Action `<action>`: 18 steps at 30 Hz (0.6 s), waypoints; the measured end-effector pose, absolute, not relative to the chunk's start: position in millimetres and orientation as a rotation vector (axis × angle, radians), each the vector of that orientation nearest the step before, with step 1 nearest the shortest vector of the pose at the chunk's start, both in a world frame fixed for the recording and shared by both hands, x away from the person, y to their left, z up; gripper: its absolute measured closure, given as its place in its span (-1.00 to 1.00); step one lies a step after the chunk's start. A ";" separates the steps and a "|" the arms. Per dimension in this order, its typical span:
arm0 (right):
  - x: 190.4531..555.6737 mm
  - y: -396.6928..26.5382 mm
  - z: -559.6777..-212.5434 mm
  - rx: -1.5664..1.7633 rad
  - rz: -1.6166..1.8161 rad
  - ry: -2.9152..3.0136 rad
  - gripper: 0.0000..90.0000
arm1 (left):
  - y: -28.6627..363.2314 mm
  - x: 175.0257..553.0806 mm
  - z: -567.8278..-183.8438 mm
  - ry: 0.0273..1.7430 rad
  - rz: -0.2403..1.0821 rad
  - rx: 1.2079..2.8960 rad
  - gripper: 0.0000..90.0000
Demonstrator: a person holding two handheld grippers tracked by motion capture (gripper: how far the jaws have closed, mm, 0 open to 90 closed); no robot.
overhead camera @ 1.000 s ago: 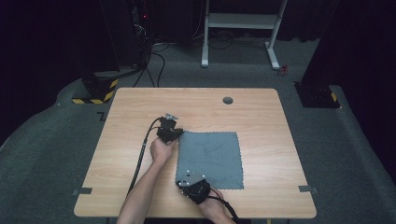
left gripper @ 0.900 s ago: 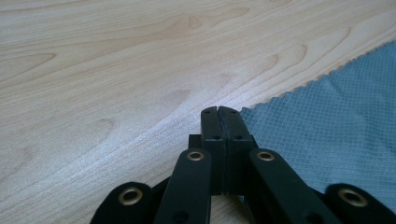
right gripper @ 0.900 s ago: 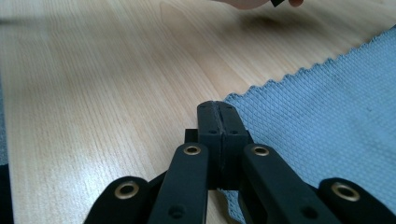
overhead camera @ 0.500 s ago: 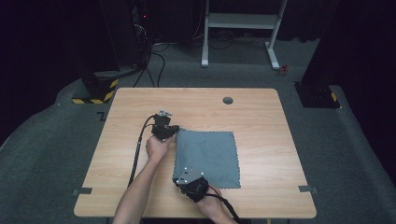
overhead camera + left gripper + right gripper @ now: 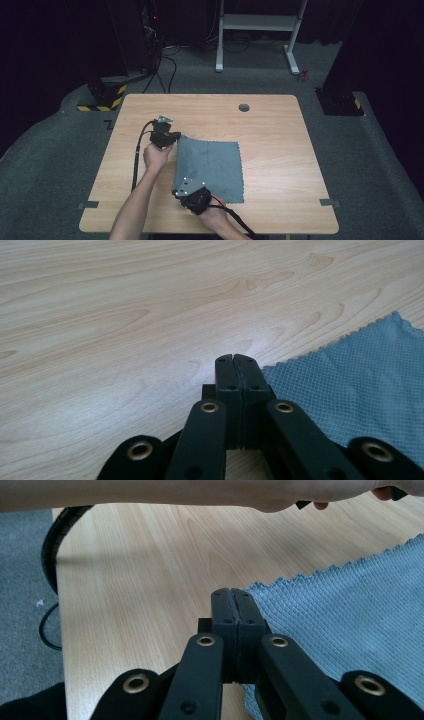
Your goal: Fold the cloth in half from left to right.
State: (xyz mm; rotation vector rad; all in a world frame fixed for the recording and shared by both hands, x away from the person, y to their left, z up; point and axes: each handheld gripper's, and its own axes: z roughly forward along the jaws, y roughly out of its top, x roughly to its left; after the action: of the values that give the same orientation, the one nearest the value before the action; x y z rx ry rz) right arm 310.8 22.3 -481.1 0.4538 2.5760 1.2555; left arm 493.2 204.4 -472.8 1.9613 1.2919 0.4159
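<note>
A grey cloth (image 5: 212, 162) lies on the wooden table (image 5: 270, 125), its left edge raised slightly. My left gripper (image 5: 176, 139) is shut on the cloth's far-left corner. In the left gripper view the jaws (image 5: 234, 360) are pressed together with the cloth (image 5: 360, 375) running off to their right. My right gripper (image 5: 179, 189) is shut on the near-left corner. The right gripper view shows shut jaws (image 5: 232, 594), the cloth (image 5: 350, 610) spreading right, and the person's left forearm (image 5: 175, 492) crossing above.
A round cable hole (image 5: 243, 107) sits near the table's far edge. The left gripper's black cable (image 5: 136, 160) runs down the table's left side. On the floor behind stand a white desk frame (image 5: 260, 22) and a yellow-black striped base (image 5: 100, 97).
Both hands have moved left and risen a little, pulling the cloth's left edge leftward with them. Both grippers have stayed shut.
</note>
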 end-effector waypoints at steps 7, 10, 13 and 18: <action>312.5 10.6 -484.6 0.502 1.258 2.579 1.00 | 189.1 496.0 -480.7 1.276 0.403 1.962 1.00; 313.7 3.7 -487.3 0.522 1.260 2.577 1.00 | 181.4 496.7 -484.2 1.269 0.390 1.960 0.99; 313.0 -2.7 -489.8 0.542 1.257 2.577 1.00 | 174.7 497.9 -483.1 1.252 0.393 1.984 1.00; 312.5 -14.4 -495.1 0.589 1.264 2.567 1.00 | 162.0 499.0 -477.8 1.211 0.396 1.989 1.00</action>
State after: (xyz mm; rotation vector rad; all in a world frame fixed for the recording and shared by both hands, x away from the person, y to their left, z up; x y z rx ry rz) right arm 312.5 -14.4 -495.1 0.5885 2.5673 1.2644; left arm 499.0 162.0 -477.8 1.9894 1.2106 0.3964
